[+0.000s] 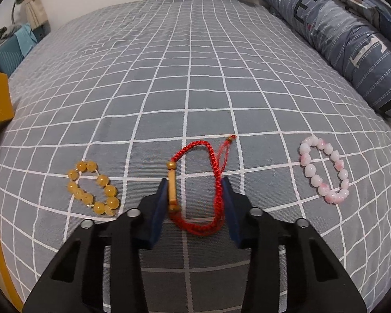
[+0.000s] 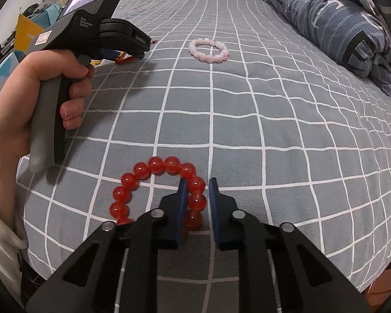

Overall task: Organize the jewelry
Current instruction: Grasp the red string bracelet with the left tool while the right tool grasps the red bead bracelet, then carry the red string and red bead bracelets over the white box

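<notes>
The work surface is a bed [image 1: 195, 78] covered by a grey sheet with a white grid.

Left gripper [image 1: 195, 184]: its two blue pads bracket the red cord bracelet [image 1: 198, 182]. The left pad lies against the bracelet's wooden tube, and the right pad touches the braided cord on the opposite side. The bracelet rests flat on the sheet, squeezed into a narrow loop between the pads. The tool is thus clamped across the bracelet. In the right wrist view, a hand [image 2: 39, 83] holds this gripper by its grey handle, fingers wrapped round the trigger.

Right gripper [image 2: 197, 182]: its pads stand close together with two beads of the red bead bracelet [image 2: 156, 190] between them. The left pad presses on these beads; a narrow gap shows between the beads and the right pad (contact on that side cannot be confirmed). The bracelet lies on the sheet, with most of its ring to the left of the pads.

Other items on the sheet:
- Yellow bead bracelet [image 1: 93, 187], left of the cord bracelet and apart from it.
- Pink bead bracelet [image 1: 324, 169], right of the cord bracelet and well apart.

A folded blue quilt [image 1: 338, 34] lies along the bed's far right edge.
</notes>
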A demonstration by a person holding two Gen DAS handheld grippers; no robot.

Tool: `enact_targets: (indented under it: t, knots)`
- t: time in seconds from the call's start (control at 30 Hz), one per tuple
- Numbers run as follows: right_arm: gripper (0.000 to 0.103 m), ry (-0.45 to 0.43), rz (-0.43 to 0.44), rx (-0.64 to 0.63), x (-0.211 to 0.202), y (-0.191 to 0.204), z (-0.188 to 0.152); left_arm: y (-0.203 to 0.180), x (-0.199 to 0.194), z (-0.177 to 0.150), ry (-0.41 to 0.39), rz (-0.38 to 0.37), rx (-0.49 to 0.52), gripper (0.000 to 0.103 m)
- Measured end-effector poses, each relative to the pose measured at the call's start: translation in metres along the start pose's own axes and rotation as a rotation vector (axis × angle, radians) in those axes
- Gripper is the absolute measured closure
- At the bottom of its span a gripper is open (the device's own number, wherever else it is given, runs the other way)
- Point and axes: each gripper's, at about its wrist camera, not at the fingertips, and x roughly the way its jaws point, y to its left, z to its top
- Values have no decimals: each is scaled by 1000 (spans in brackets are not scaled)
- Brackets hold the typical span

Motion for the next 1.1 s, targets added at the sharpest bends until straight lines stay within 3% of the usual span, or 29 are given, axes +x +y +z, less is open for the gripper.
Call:
enact_targets:
  t: [0.1,0.17,1.1]
  knots:
    - [89,-5,1,1,-2,0,-1,-1,-1,-1,-9,9,14,89]
    - [89,-6,6,6,-2,-3,0,-2,-3,-1,-12,7,23,93]
    - [90,-60,-2,12,-32,9,4,2,-40,-8,-37,-27,23,95]
